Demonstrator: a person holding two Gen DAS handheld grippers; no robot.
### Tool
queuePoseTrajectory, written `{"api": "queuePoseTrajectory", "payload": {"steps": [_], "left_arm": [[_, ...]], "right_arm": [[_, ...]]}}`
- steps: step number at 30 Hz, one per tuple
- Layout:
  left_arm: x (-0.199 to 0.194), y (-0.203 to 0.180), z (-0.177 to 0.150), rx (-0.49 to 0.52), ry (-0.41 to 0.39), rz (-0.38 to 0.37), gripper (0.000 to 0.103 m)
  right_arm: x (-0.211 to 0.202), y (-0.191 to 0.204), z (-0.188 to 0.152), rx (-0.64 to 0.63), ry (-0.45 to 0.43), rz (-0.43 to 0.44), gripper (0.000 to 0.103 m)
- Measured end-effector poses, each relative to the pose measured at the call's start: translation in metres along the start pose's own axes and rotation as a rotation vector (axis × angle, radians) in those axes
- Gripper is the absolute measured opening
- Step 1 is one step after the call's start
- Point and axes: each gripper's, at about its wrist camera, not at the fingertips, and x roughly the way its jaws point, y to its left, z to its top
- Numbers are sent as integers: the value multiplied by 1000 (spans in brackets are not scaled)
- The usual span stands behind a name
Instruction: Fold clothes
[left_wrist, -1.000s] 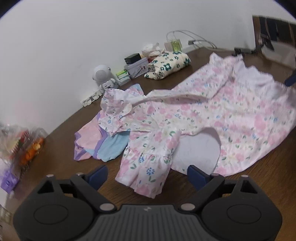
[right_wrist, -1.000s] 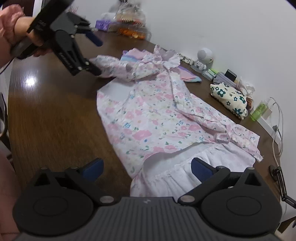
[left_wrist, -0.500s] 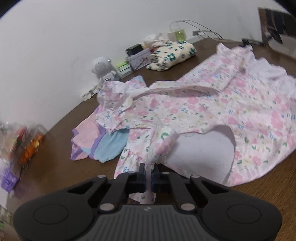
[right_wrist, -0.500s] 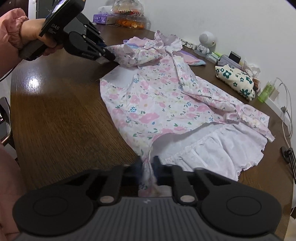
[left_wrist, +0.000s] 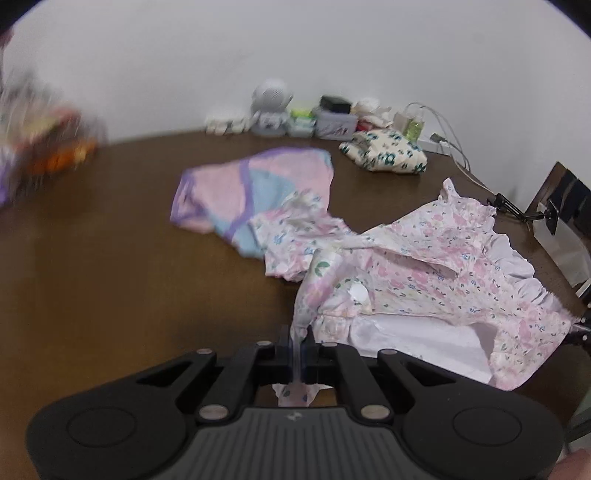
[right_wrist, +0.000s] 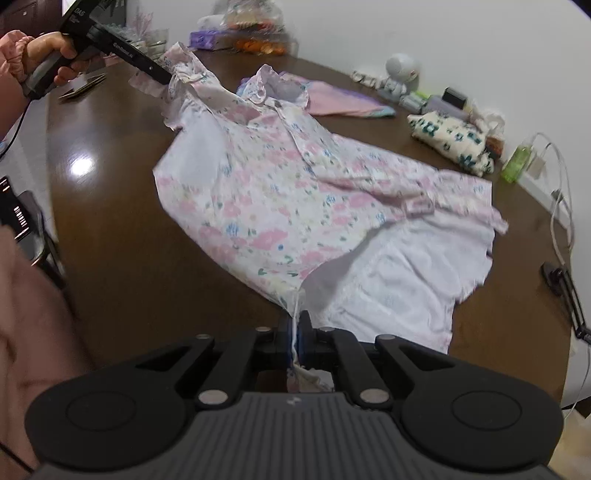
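Note:
A pink floral dress (right_wrist: 280, 192) with a white lining lies spread on the brown table (right_wrist: 122, 236). My right gripper (right_wrist: 295, 332) is shut on its hem at the near edge. My left gripper (left_wrist: 298, 339) is shut on a sleeve of the dress (left_wrist: 436, 273), and the cloth stretches taut away from its tips. In the right wrist view a hand holds the left gripper (right_wrist: 168, 78) at the far left, lifting the sleeve off the table. A pink, blue and purple garment (left_wrist: 255, 184) lies flat beyond the dress.
A folded cream garment with dark green flowers (left_wrist: 386, 155) sits near the wall with a small white gadget (left_wrist: 271, 101), boxes and cables (right_wrist: 561, 206). Snack packets (right_wrist: 255, 40) stand at the far end. A black clamp (right_wrist: 565, 291) sits on the right table edge.
Both grippers went from open to shut on the dress. The left one then rose and swung away with the sleeve, pulling the top of the dress off the pink and blue garment.

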Motion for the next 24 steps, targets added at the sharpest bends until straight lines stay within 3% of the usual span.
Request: {"api": "queuePoseTrajectory", "payload": {"steps": [7,10,11,12,13,14,16,17,18,24], "left_arm": [[19,21,-25,-119,75,-20,4],[28,28,-29,-163,89,-14,8],[31,31,-30,-176,93,-14,11],[34,32,-31,-189,96,-10,15],[34,34,-32,-195,94,-1,24],[34,35,-32,-196,88,8,45],[28,33,-31,-176,67,77,74],[22,30,-30,-157,41,111,82],[16,28,-29,-142,13,129,82],[-14,3,-23,-56,-117,115,89]], "right_arm": [[11,13,-13,30,19,55,3],[14,13,-11,64,3,83,13],[10,11,-10,80,-13,86,27],[6,9,-9,96,-29,89,48],[3,6,-8,113,-45,92,58],[-2,4,-6,130,-62,95,59],[-15,-7,-3,168,-103,100,62],[-21,-12,0,179,-125,84,70],[-28,-17,3,186,-145,66,80],[-23,-28,53,10,-150,-75,86]]}}
